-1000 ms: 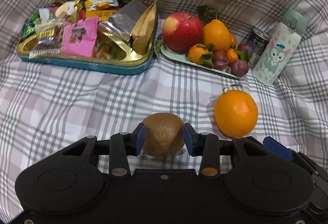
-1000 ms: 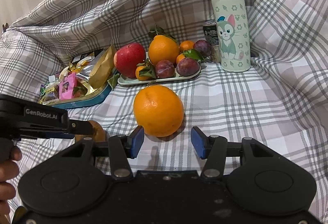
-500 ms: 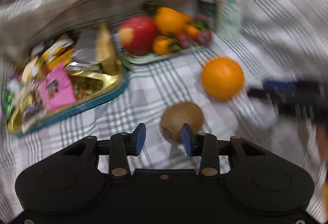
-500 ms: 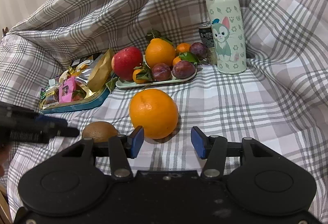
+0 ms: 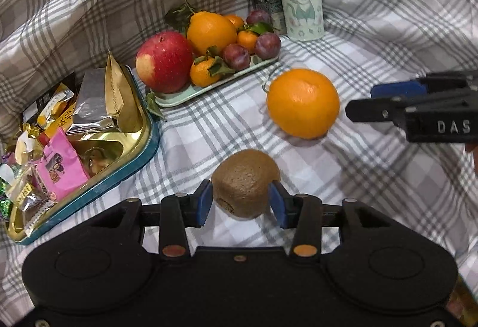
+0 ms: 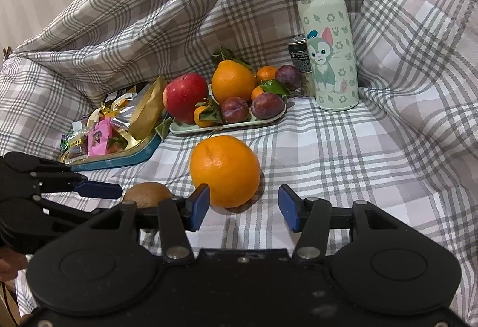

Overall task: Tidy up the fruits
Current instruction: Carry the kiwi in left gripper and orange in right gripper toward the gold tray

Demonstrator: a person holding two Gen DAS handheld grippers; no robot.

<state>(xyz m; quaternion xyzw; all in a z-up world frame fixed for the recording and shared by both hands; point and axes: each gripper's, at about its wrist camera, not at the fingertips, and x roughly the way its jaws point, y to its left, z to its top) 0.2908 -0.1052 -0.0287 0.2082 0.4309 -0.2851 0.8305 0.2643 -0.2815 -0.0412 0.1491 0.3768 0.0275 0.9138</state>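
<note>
A checked cloth [image 6: 343,153] covers everything. At the back a snack tin [image 5: 143,153] sits left of the fruit tray [image 5: 209,88], with a cat-print flask [image 6: 327,58] and a can [image 5: 266,1] just right of it. A loose orange [image 6: 224,170] lies before the open, empty right gripper [image 6: 243,206]. The kiwi [image 5: 245,182] sits between the left gripper [image 5: 242,203] and its opening jaws, pads barely clear.

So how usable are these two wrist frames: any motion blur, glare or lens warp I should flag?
Left wrist view: sharp, no motion smear; glare on the gold snack tin and a soft highlight on the loose orange; fisheye bends the edges and the corners go dark. Right wrist view: equally sharp, even indoor light, a soft shadow under the orange, the cat-print bottle leaning from lens warp.
</note>
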